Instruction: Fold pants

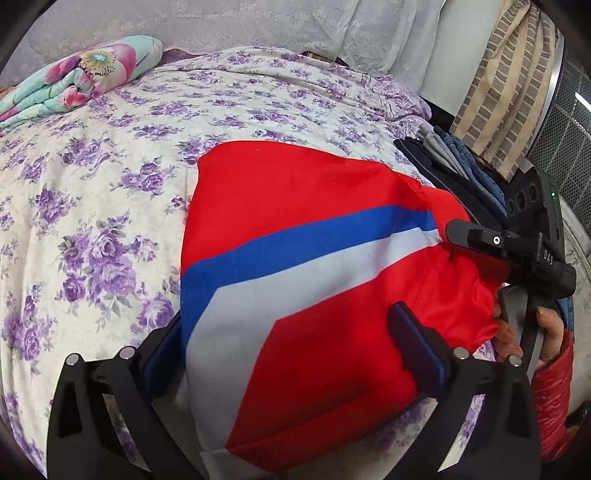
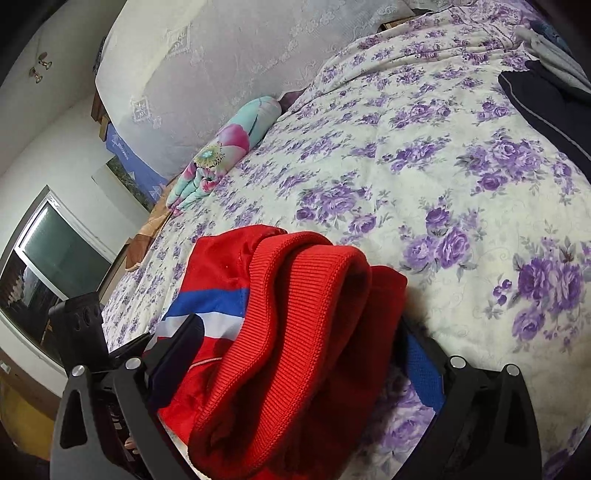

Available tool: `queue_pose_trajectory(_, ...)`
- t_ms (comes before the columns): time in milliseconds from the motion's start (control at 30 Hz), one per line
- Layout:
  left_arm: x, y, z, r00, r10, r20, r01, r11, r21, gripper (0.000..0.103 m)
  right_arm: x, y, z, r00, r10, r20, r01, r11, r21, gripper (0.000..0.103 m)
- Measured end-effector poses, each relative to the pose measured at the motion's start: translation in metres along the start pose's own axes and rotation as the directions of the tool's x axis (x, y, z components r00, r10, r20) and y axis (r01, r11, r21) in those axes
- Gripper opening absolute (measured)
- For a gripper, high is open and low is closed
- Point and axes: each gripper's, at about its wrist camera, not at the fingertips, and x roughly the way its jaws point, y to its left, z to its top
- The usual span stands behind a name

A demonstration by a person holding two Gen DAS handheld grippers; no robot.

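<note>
Pants (image 1: 295, 229) in red, crossed by a blue band and a white band, lay folded on the bed (image 1: 92, 177), over its flowered purple-and-cream cover, toward the near edge. Your left claw (image 1: 291, 347) stood spread wide over the near end of the garment, one finger at each side of the cloth, and the fabric ran between them without being pinched; it was released. Your right claw (image 2: 299, 354) sat at the ribbed waistband end, where the red knit was bunched in thick rolls between its fingers. The blue pad (image 2: 424, 373) of one finger showed just beside the roll, but whether the fingers were pressing the cloth or only straddling it, you cannot tell from either view. In the left wrist view, your right claw (image 1: 476, 236) appeared at the right side of the pants, its dark finger resting on the red fabric near the end of the stripes, with your right hand (image 1: 532, 332) below it in a red puffy sleeve.

A pile of dark, grey and denim clothes (image 1: 454, 166) lay at the bed's far right corner, just beside the pants. A rolled flowered quilt (image 1: 81, 77) in teal and pink rested at the far left edge, well apart from the pants. A lace-covered headboard (image 1: 258, 26) stood behind the bed.
</note>
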Motion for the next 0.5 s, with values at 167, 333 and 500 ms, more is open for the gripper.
queue_pose_trajectory(167, -0.003, -0.005, -0.002, 0.999, 0.027, 0.019, -0.028, 0.999, 0.022, 0.099, 0.000, 0.000, 0.000, 1.000, 0.000, -0.001, 0.000, 1.000, -0.001, 0.100)
queue_pose_trajectory(333, -0.008, -0.012, -0.003, 0.996, 0.073, 0.050, -0.076, 0.995, 0.059, 0.099, 0.001, 0.000, 0.000, 1.000, -0.002, -0.001, 0.002, 1.000, -0.003, 0.100)
queue_pose_trajectory(500, -0.010, -0.013, -0.003, 0.995, 0.081, 0.058, -0.085, 0.994, 0.070, 0.098, 0.001, 0.000, 0.000, 1.000, -0.002, -0.002, 0.002, 1.000, -0.004, 0.100)
